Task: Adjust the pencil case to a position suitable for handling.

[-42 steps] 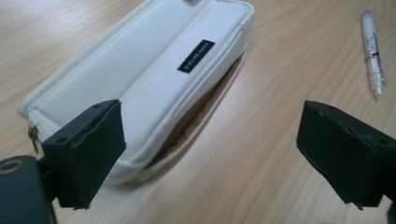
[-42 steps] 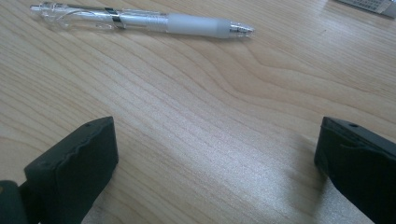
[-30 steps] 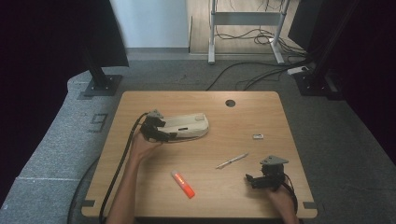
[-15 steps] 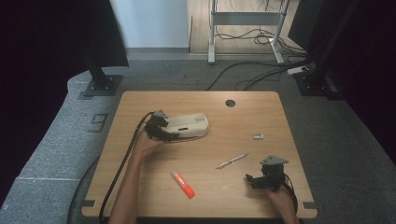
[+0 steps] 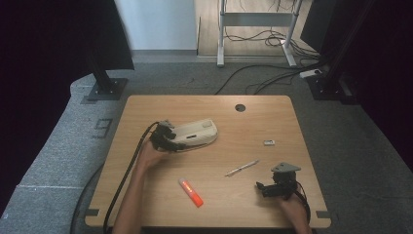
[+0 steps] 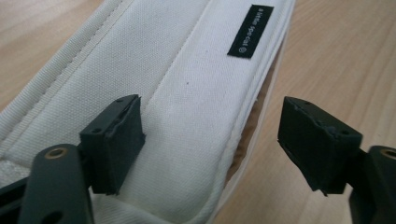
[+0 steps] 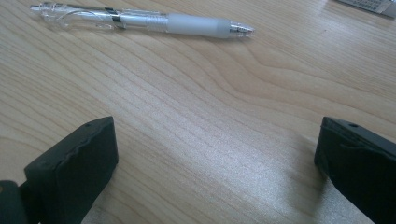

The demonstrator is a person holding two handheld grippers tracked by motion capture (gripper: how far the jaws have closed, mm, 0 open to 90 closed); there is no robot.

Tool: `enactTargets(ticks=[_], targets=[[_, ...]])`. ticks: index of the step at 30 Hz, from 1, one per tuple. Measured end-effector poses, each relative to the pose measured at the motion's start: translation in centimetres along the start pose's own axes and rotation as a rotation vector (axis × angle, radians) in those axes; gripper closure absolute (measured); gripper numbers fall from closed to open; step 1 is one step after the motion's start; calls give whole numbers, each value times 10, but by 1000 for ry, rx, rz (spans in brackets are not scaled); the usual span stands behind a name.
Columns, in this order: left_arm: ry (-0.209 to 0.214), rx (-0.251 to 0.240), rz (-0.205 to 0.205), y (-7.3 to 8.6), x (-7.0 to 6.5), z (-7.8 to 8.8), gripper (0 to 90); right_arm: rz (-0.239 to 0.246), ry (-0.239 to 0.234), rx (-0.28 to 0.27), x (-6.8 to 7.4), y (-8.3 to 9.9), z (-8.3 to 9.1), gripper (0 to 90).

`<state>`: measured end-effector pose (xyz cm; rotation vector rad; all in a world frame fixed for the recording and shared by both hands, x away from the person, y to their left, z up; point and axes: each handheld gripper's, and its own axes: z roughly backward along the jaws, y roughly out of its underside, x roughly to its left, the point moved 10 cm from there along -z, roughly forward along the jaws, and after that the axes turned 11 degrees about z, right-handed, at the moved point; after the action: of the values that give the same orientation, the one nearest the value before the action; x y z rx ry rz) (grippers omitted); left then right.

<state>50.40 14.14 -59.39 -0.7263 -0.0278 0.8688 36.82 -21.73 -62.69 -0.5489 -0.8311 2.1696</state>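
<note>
Wooden table [image 5: 292,117]: left gripper [image 6: 210,140] jaws spread astride white pouch [image 6: 187,84] edge; right gripper [image 7: 215,158] jaws released.

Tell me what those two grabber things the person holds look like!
Both are black. The left gripper trails a thick black cable along the bare forearm, with no sleeve. The right gripper carries a grey three-cornered plate on top. Up close, each has two chunky, blocky black jaws, with brass-coloured rivets on the left one's.

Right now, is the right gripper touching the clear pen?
Apart. In the right gripper view, the right gripper has its jaws spread wide over bare wood, and the clear pen lies well beyond them; the high view shows the same gap.
</note>
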Motion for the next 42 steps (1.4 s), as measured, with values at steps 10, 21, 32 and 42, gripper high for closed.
enactTargets(ticks=[10,21,32,42], targets=[[-48,-1,-13,17,-15,5,286,0,0,0,0,0,0,0],[-78,-32,13,40,-35,16,433,0,0,0,0,0,0,0],[-166,-65,-1,53,-41,20,503,0,0,0,0,0,0,0],[-160,-68,30,56,-43,24,551,-1,0,0,0,0,0,0]])
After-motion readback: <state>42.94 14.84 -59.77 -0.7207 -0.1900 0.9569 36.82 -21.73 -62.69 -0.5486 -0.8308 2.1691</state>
